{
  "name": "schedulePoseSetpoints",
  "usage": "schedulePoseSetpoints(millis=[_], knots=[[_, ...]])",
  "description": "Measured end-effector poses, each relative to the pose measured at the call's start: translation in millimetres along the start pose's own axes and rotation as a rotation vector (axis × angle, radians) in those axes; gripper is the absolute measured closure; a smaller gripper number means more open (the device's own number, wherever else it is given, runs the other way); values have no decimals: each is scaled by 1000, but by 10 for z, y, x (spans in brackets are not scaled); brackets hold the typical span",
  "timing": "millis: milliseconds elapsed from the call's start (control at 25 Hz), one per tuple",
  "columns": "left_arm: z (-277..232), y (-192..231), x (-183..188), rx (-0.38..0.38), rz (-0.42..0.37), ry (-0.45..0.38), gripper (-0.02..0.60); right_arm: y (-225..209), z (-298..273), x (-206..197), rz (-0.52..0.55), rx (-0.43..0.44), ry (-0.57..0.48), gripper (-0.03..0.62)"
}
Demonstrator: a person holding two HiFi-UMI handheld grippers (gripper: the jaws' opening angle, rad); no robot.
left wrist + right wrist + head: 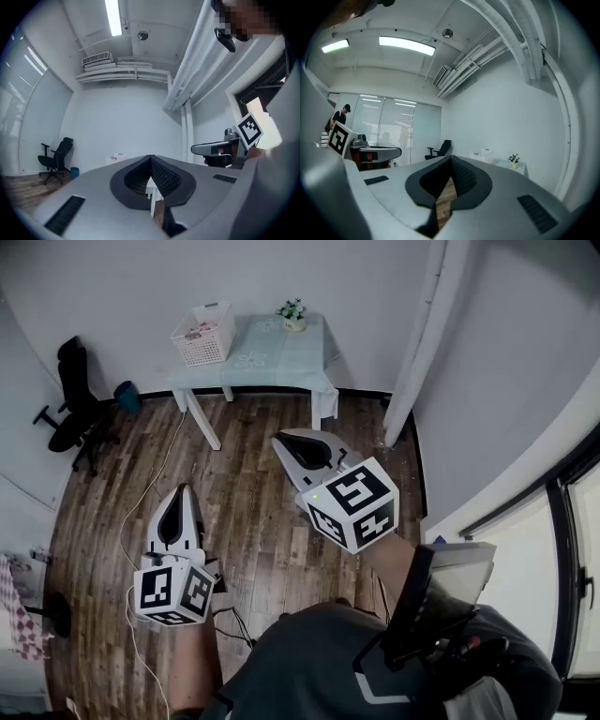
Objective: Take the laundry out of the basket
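Note:
A white laundry basket (203, 334) with pale clothes in it stands on the left end of a light table (272, 357) against the far wall. It also shows small in the right gripper view as the basket (483, 154). My left gripper (178, 491) hangs over the wooden floor at lower left, far short of the table. My right gripper (281, 439) is higher and closer to the table, still well away from it. In their own views the left gripper (150, 158) and the right gripper (451, 158) are shut, tips touching, with nothing between them.
A small flower pot (293, 315) sits on the table's back edge. A black office chair (73, 399) and a blue bin (127, 395) stand at left. A cable (141, 507) runs across the floor. A white column (422, 343) and windows line the right side.

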State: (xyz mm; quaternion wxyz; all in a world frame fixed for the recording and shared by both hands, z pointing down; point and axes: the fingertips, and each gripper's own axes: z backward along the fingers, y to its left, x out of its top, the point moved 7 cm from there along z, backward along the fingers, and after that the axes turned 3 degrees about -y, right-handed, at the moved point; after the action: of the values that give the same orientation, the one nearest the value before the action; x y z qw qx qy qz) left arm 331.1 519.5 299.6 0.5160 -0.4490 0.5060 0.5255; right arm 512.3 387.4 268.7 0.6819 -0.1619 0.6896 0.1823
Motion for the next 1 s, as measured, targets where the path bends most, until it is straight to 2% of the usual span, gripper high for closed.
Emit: schedulePoseSetpoints(millis=[440,680,1000], knots=[[50,202,73,-17,-14,-12,574,148,-126,70,9,-47,-7,579],[142,354,113,-33,-20,-39,574,253,-269,42,-24,-73,11,577],[177,655,35,-53,5,-25,574,502,-465,50,11,-81,13,577]])
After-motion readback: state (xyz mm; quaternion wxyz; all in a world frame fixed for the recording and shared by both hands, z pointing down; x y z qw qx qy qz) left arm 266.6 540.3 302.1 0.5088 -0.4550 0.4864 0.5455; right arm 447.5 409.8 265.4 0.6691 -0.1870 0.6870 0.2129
